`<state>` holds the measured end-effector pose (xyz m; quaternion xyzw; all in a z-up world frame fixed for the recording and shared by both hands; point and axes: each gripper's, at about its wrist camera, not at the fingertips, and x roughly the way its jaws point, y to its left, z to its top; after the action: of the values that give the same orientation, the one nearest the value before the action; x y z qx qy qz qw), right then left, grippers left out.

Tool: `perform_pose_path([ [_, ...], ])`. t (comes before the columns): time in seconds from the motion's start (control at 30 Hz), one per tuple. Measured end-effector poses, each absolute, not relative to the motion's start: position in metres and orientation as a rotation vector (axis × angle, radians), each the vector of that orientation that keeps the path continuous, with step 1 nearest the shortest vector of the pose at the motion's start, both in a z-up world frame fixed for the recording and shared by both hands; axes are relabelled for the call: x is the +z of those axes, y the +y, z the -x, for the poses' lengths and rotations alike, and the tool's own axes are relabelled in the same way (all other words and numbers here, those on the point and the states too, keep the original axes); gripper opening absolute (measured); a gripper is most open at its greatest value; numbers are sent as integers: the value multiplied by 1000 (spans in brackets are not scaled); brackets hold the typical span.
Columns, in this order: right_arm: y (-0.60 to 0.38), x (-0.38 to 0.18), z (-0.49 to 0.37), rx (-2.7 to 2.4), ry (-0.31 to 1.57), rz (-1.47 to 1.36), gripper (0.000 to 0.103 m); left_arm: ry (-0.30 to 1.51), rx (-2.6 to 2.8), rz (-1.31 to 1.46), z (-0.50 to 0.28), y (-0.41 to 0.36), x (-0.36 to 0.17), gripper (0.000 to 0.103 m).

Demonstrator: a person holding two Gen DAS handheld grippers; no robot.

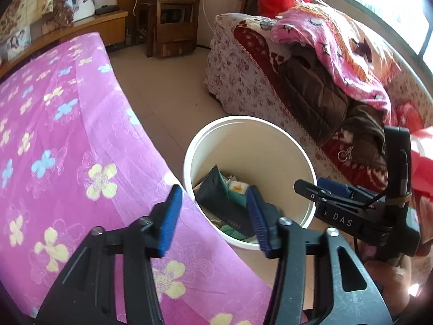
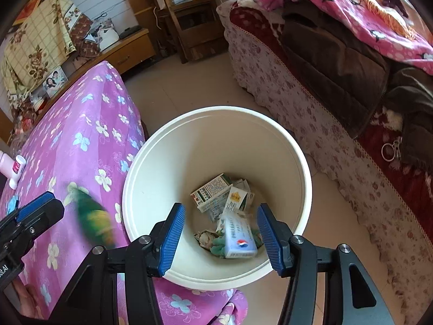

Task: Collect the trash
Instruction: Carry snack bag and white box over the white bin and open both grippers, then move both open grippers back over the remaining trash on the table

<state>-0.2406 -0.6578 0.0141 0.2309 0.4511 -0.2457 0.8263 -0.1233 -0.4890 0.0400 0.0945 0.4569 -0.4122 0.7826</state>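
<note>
A white round trash bin point(image 2: 162, 168) stands on the floor beside the bed; it also shows in the left wrist view point(image 1: 270, 146). Inside lie several small medicine boxes point(image 2: 213, 192), a white and blue box point(image 2: 239, 237) and crumpled paper point(image 2: 205, 238). In the left wrist view a dark blue and green packet point(image 1: 224, 203) lies in the bin. My right gripper point(image 2: 220, 239) is open and empty above the bin. My left gripper point(image 1: 213, 216) is open and empty over the bed edge by the bin. A blurred green and yellow item point(image 2: 94, 220) is in the air over the bed edge, beside my left gripper.
A bed with a purple flowered cover point(image 1: 62, 124) is on the left. A sofa point(image 2: 311, 100) with blankets and clothes is on the right. A white and pink bottle point(image 2: 16, 170) lies on the bed. A wooden chair point(image 1: 173, 19) stands at the back.
</note>
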Motion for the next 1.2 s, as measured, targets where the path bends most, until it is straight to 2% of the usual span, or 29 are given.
perform_pose_path([
  [0.6,-621,24,230,-460,970,-464,54,960,-798,-190,114,-447,45,53],
  [0.77,-595,33,220,-421,966,-435,59,926,-752,-193,110,-421,52,53],
  [1.2,-511,47,177,-279,964,-340,59,885,-596,-156,85,-327,59,53],
])
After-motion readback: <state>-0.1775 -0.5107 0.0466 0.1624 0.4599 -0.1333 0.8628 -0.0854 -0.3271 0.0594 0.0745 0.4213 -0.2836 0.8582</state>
